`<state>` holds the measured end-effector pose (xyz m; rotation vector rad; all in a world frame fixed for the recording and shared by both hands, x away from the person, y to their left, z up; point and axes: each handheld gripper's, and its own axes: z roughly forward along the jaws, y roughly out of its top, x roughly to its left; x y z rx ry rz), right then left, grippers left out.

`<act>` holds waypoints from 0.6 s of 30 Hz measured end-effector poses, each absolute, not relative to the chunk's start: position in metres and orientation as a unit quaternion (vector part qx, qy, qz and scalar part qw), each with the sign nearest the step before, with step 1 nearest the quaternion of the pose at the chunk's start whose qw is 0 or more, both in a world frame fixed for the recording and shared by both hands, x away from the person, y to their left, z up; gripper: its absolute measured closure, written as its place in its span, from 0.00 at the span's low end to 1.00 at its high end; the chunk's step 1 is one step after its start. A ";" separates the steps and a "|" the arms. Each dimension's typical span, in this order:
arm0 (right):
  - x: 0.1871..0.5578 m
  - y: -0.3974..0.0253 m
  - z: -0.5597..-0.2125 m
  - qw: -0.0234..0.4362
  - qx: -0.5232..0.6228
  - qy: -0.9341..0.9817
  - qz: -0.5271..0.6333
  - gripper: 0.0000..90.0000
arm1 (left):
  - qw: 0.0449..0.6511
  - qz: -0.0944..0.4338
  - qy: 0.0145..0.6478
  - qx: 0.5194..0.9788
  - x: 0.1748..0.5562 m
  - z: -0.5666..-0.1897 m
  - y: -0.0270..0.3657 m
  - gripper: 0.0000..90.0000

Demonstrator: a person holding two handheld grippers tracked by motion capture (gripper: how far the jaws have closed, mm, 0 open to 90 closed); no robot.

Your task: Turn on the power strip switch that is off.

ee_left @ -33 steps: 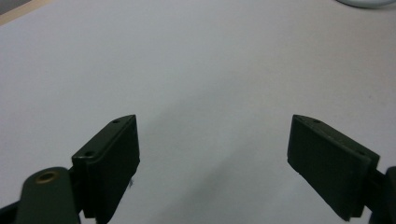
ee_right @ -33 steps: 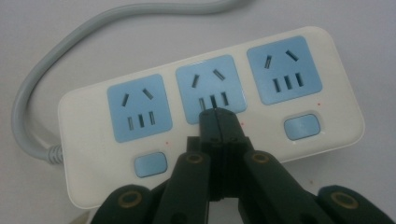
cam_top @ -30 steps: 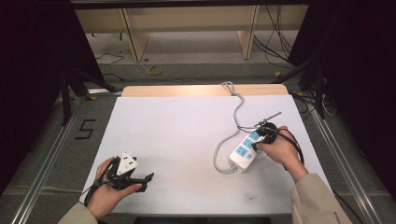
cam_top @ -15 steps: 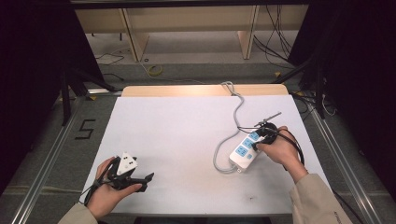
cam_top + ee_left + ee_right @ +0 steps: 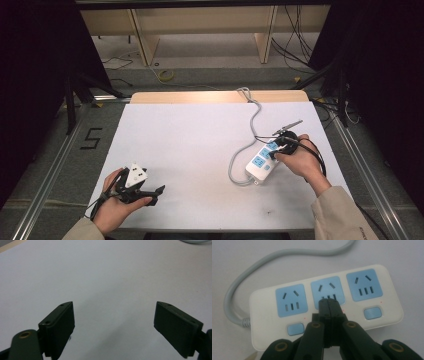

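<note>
A white power strip with three blue sockets and blue switches lies at the right of the white table; its grey cord curls back over the far edge. My right gripper is shut with nothing in it. In the right gripper view its tips rest at the lower edge of the middle socket of the strip and cover the middle switch. The cord loops to the left there. My left gripper sits at the near left, open over bare table.
A wooden board edges the table's far side, with shelving and floor cables behind it. Metal rails run along both sides. A "5" mark is on the floor at left. A thin black cable trails from the right gripper.
</note>
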<state>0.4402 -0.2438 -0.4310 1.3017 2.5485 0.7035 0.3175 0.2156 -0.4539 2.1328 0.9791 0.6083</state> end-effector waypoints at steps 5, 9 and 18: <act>0.437 -0.244 -0.428 0.103 0.431 0.860 0.252 1.00 | 0.351 0.235 0.378 0.824 0.317 -0.454 0.215 0.18; 0.435 -0.242 -0.426 0.099 0.427 0.860 0.261 0.97 | 0.350 0.235 0.378 0.824 0.317 -0.454 0.216 0.19; 0.430 -0.239 -0.423 0.106 0.413 0.861 0.279 0.94 | 0.350 0.235 0.378 0.824 0.317 -0.454 0.216 0.19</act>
